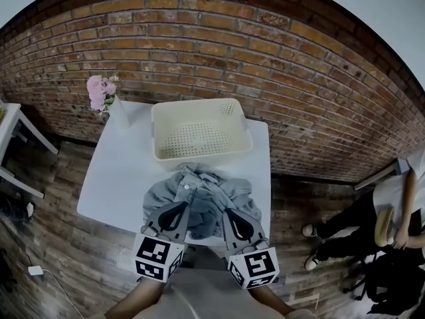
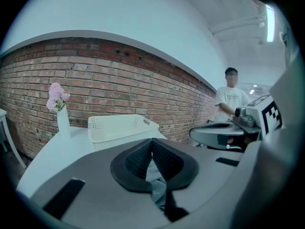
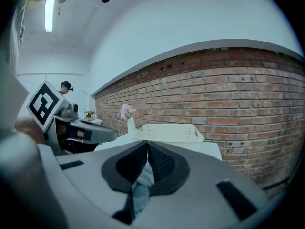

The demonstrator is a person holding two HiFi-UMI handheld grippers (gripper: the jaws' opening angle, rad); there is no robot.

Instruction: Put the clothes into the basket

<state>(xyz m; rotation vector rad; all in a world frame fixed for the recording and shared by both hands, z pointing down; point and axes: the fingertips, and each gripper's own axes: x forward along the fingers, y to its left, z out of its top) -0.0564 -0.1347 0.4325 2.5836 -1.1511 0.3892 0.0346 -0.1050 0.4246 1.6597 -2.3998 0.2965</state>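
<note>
1. Head view: A grey-blue denim garment (image 1: 199, 191) is seen bunched at the near edge of the white table (image 1: 113, 178), just in front of the cream basket (image 1: 159, 131), which stands at the table's far edge against the brick wall (image 1: 279, 58). The garment is outside the basket. The left gripper (image 1: 180, 208) and the right gripper (image 1: 230, 214) are set side by side on the garment's near part. A vase of pink flowers (image 1: 103, 97) is placed at the table's far left corner. A person (image 1: 372, 221) is seen on the wooden floor, well off the table's right edge.

2. Left gripper view: The jaws are brought fully together, and a fold of the garment (image 2: 156, 180) is pinched between the black pads (image 2: 138, 159), with cloth hanging below them. The basket (image 2: 119, 128) is shown beyond, with the vase (image 2: 62, 120) to its left.

3. Right gripper view: The jaws are likewise closed tight on a fold of the garment (image 3: 140, 187), which is gripped between the pads (image 3: 164, 163). The basket (image 3: 167, 133) is seen ahead at the table's far edge, with the flowers (image 3: 127, 111) to its left.
</note>
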